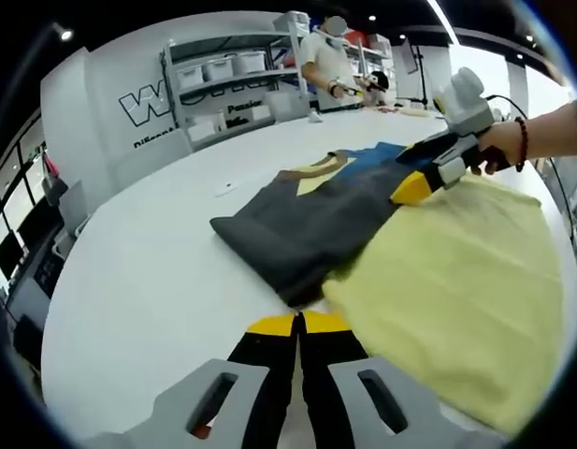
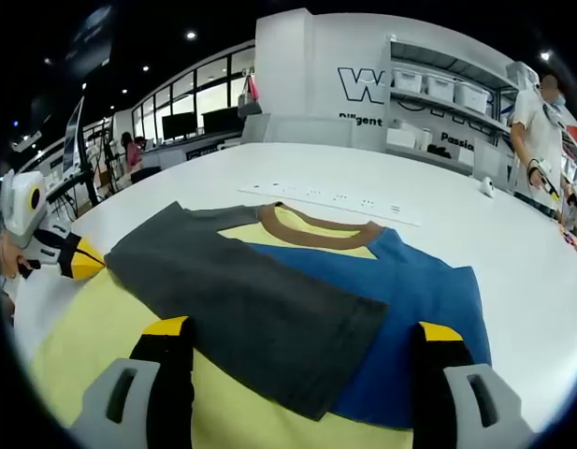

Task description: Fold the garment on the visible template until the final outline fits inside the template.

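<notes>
A T-shirt (image 2: 400, 290) with a blue body, a yellow yoke and a brown collar (image 2: 311, 232) lies on a pale yellow template sheet (image 1: 456, 281). A dark grey part (image 1: 307, 224) is folded across it. My left gripper (image 1: 298, 323) is shut at the near corner of that grey fold, and the fabric reaches right into its yellow tips. It is also at the left of the right gripper view (image 2: 82, 260), touching the grey corner. My right gripper (image 2: 302, 332) is open, its jaws standing wide to either side of the folded shirt. In the left gripper view (image 1: 419, 182) it rests at the shirt's far edge.
The sheet lies on a large white table (image 1: 148, 281). A hand with a bracelet (image 1: 512, 140) holds the right gripper. A long white strip (image 2: 335, 198) lies beyond the collar. A person (image 1: 327, 61) stands at the far end by shelves with white bins (image 2: 438, 89).
</notes>
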The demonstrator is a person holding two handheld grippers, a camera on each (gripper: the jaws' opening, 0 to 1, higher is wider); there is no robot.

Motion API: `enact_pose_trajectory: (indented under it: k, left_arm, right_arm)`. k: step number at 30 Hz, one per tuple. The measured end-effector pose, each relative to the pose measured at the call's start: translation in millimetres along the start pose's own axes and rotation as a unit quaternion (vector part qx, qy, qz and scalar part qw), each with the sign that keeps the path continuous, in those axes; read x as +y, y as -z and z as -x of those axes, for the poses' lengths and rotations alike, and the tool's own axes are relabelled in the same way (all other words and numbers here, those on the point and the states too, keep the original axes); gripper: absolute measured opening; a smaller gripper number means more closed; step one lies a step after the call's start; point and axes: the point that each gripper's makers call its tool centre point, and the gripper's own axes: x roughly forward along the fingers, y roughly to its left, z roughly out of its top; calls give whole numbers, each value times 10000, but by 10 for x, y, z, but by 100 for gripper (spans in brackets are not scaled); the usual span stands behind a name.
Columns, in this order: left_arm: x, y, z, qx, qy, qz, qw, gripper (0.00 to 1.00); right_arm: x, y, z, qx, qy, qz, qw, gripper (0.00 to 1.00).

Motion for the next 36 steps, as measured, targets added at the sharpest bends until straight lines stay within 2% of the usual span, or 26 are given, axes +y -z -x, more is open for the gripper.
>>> enact_pose_trajectory:
  k: [2,4,5,8,14,18,20,23,31,36]
  left_arm:
    - [43,-19,15,-16,-73,44,10000,0]
    - [95,-100,26,-192,-122,351,9991,1]
    - [99,-136,21,-265,-64,348,9990,3]
    - [89,-118,-19,-146,-20,147,9998,4]
    - [55,-137,-69,-124,41,-113,9999,6]
    - [71,-147,-81,-90,-17,-345,9994,12]
    - [53,-153,-91,-98,48,-375,9992,10]
    - [53,-145,-107,-47,64,-493,9988,1]
    - [18,-134,-59,-28,73,-391,9992,0]
    - [-16,-70,-24,6,35,-339,9994,0]
  right_arm:
    - [1,-1,0,-5,-4,3,10000,97]
    - [3,0,2,-7,-7,4,10000,97]
    - [4,-1,3,-10,-9,6,10000,97]
    - [7,0,6,-4,-19,12,10000,97]
    - [10,1,9,6,-39,25,10000,97]
    - [10,2,9,7,-39,25,10000,97]
    - [10,2,8,7,-40,25,10000,97]
    - [9,2,8,7,-39,24,10000,97]
    - [5,3,6,2,-38,21,10000,97]
    - [4,3,5,-1,-36,21,10000,97]
